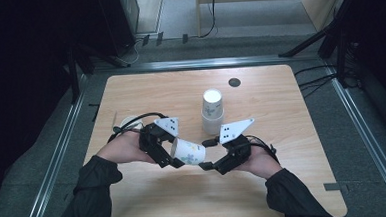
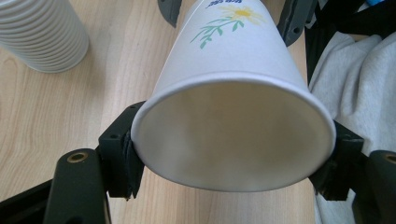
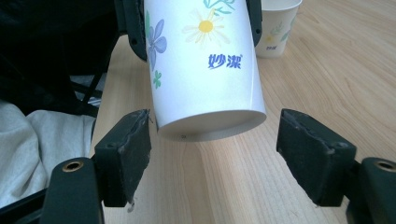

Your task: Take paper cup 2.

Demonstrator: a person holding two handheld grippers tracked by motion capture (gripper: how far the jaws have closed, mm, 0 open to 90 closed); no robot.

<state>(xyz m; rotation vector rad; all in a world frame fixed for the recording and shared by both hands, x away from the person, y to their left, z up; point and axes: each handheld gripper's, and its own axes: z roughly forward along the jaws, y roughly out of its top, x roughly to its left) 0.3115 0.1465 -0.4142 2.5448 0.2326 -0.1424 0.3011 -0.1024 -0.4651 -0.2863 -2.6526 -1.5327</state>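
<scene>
1. A paper cup (image 1: 189,152) printed with flowers lies on its side in the air above the wooden table (image 1: 280,99), between the two grippers, near the table's front middle.
2. The left gripper (image 1: 169,151) holds the cup at its rim. In the left gripper view the open mouth of the cup (image 2: 233,133) faces the camera, and the two black jaws press against the rim on either side.
3. The right gripper (image 1: 209,153) sits at the cup's base end, jaws spread wide. In the right gripper view the cup's base (image 3: 212,125) hangs between the two pads; the left pad is just beside the base, and the right pad stands apart from it.
4. A stack of cups (image 1: 212,111) stands upright behind the grippers, near the table's middle.
5. Another cup (image 1: 130,123) stands upright on the table's left side, behind the left hand (image 1: 120,150).
6. A small dark round disc (image 1: 234,82) lies near the table's far edge.
7. The right hand (image 1: 260,162) rests low over the table's front right part.
</scene>
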